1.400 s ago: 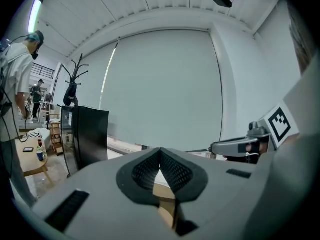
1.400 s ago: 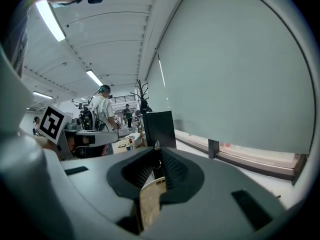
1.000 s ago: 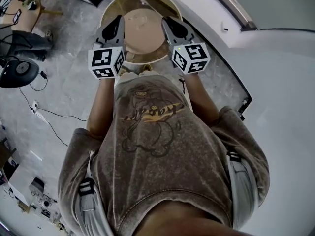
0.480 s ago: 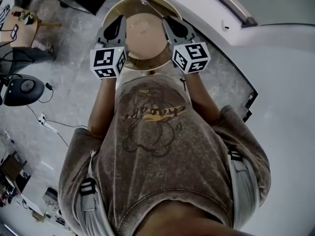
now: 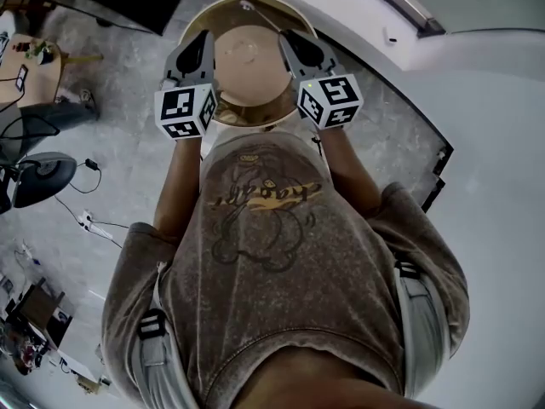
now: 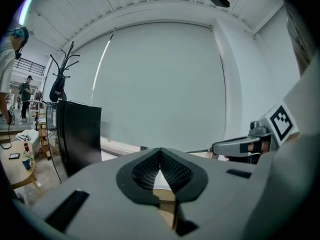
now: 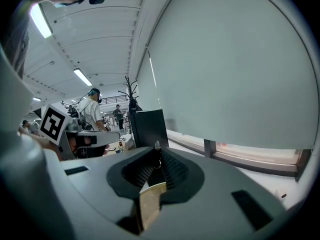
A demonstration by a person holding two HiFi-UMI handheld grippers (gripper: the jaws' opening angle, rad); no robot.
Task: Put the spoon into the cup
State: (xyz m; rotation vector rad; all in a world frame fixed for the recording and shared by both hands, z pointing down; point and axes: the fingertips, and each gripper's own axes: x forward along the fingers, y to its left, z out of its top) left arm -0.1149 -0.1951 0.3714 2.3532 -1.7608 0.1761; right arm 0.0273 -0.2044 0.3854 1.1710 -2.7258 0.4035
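Observation:
A round wooden tray [image 5: 247,58] with a raised rim hangs in front of the person's chest in the head view. My left gripper [image 5: 203,43] grips its left rim and my right gripper [image 5: 291,43] its right rim. In the left gripper view my left gripper [image 6: 160,159] has its jaws closed on a strip of the wooden rim [image 6: 167,204]. In the right gripper view my right gripper [image 7: 158,153] clamps the rim [image 7: 151,199] the same way. No spoon or cup can be made out in any view.
A black chair base [image 5: 38,177] and cables lie on the grey floor at the left. A white curved ledge [image 5: 477,100] runs along the right. A black panel [image 6: 77,134], a coat rack [image 6: 62,79] and a small table [image 6: 20,164] stand ahead, with people further back.
The floor and the chair base have slid down and left in the head view as the person walks forward. The tray travels along in both grips, which look unchanged.

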